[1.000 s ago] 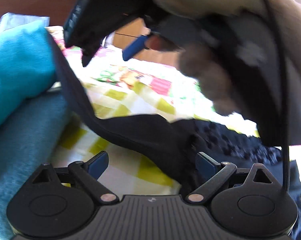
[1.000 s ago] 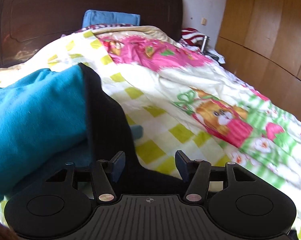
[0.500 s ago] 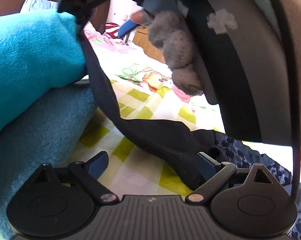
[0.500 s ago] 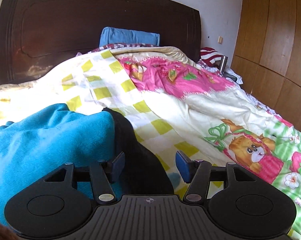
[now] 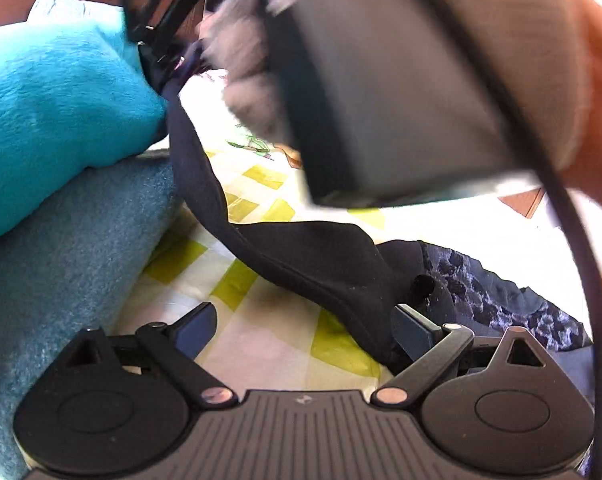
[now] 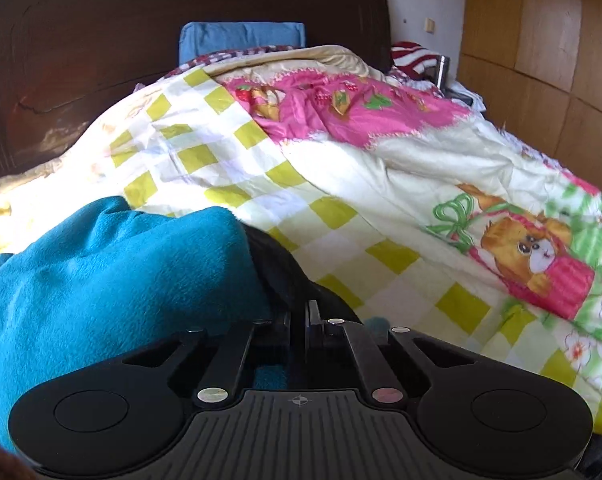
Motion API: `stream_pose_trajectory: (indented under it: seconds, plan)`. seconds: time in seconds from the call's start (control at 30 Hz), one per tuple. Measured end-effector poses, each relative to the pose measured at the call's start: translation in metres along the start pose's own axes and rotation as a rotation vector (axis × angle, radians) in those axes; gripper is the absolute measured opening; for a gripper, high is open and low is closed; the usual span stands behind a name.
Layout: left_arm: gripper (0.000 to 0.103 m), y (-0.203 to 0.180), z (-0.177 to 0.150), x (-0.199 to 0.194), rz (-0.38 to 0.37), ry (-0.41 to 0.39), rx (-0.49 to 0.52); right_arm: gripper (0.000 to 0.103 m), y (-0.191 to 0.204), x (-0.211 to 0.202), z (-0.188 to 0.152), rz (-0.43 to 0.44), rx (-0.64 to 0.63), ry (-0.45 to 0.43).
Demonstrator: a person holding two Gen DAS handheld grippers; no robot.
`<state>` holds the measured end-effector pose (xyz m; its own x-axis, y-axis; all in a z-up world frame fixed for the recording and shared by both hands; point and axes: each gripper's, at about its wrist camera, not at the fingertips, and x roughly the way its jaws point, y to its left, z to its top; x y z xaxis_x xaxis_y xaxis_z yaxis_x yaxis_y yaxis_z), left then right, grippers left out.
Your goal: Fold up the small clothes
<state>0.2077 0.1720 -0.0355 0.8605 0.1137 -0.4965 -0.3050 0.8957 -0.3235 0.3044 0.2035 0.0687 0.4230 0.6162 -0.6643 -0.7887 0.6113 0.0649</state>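
A small black garment [image 5: 301, 256] lies stretched across the checked quilt [image 5: 257, 344], one end rising to the upper left where my right gripper [image 5: 157, 52] holds it beside the teal fleece [image 5: 53, 104]. My left gripper [image 5: 305, 326] is open low over the quilt, its right finger [image 5: 415, 330] against the garment's lower end, near a dark lace part [image 5: 501, 292]. In the right wrist view my right gripper [image 6: 299, 320] is shut on the black garment [image 6: 285, 276], next to the teal fleece [image 6: 113, 280].
A darker blue towel [image 5: 61, 272] lies under the teal fleece at the left. The patterned quilt [image 6: 381, 176] covers the bed up to a dark wooden headboard [image 6: 141, 40] with a blue pillow [image 6: 241, 36]. Wooden wardrobe doors [image 6: 541, 40] stand at the right.
My right gripper has shut on the black garment's upper end; its jaws were open before. It has risen and pulled the cloth tighter. The left gripper stays open in place.
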Motion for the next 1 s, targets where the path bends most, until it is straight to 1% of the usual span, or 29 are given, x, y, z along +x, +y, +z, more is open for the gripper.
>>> stream_pose_trajectory:
  seconds: [0.07, 0.13, 0.23, 0.33, 0.4, 0.47, 0.5, 0.57, 0.6, 0.63, 0.67, 0.73, 0.77, 0.87, 0.93, 1.0]
  plan:
    - [0.103, -0.005, -0.002, 0.0, -0.002, -0.006, 0.025, 0.004, -0.015, -0.02, -0.002, -0.014, 0.053, -0.046]
    - [0.103, -0.01, -0.004, -0.001, -0.006, -0.015, 0.055, 0.004, -0.039, -0.053, -0.006, -0.046, 0.132, -0.111]
    - [0.103, -0.021, -0.008, -0.003, -0.027, -0.025, 0.102, 0.004, -0.095, -0.119, -0.029, -0.124, 0.316, -0.225]
    - [0.103, -0.037, -0.013, -0.006, -0.06, -0.029, 0.173, 0.004, -0.159, -0.196, -0.087, -0.25, 0.553, -0.349]
    - [0.103, -0.054, -0.02, -0.01, -0.088, -0.037, 0.243, 0.004, -0.194, -0.237, -0.141, -0.373, 0.664, -0.396]
    - [0.103, -0.074, -0.031, -0.011, -0.108, -0.029, 0.33, 0.004, -0.225, -0.259, -0.193, -0.465, 0.777, -0.389]
    - [0.103, -0.085, -0.037, -0.012, -0.116, -0.025, 0.379, 0.004, -0.244, -0.262, -0.224, -0.517, 0.846, -0.365]
    - [0.103, -0.105, -0.052, -0.015, -0.122, -0.03, 0.489, 0.005, -0.274, -0.258, -0.273, -0.594, 0.945, -0.299]
    - [0.103, -0.114, -0.058, -0.018, -0.125, -0.041, 0.54, 0.005, -0.287, -0.254, -0.294, -0.608, 0.991, -0.271]
    - [0.103, -0.12, -0.063, -0.021, -0.128, -0.051, 0.58, 0.005, -0.296, -0.251, -0.313, -0.6, 1.031, -0.254]
    - [0.103, -0.127, -0.069, -0.024, -0.131, -0.062, 0.626, 0.005, -0.301, -0.249, -0.327, -0.571, 1.063, -0.244]
    - [0.103, -0.138, -0.076, -0.027, -0.124, -0.072, 0.692, 0.007, -0.302, -0.248, -0.337, -0.528, 1.082, -0.256]
    - [0.103, -0.142, -0.078, -0.029, -0.118, -0.072, 0.712, 0.011, -0.301, -0.249, -0.337, -0.508, 1.077, -0.262]
    - [0.103, -0.144, -0.075, -0.033, -0.103, -0.071, 0.706, 0.016, -0.299, -0.255, -0.335, -0.476, 1.078, -0.301]
    - [0.103, -0.141, -0.066, -0.035, -0.105, -0.072, 0.666, 0.017, -0.299, -0.26, -0.335, -0.479, 1.09, -0.308]
    - [0.103, -0.138, -0.053, -0.033, -0.12, -0.066, 0.6, 0.019, -0.303, -0.262, -0.338, -0.471, 1.124, -0.328]
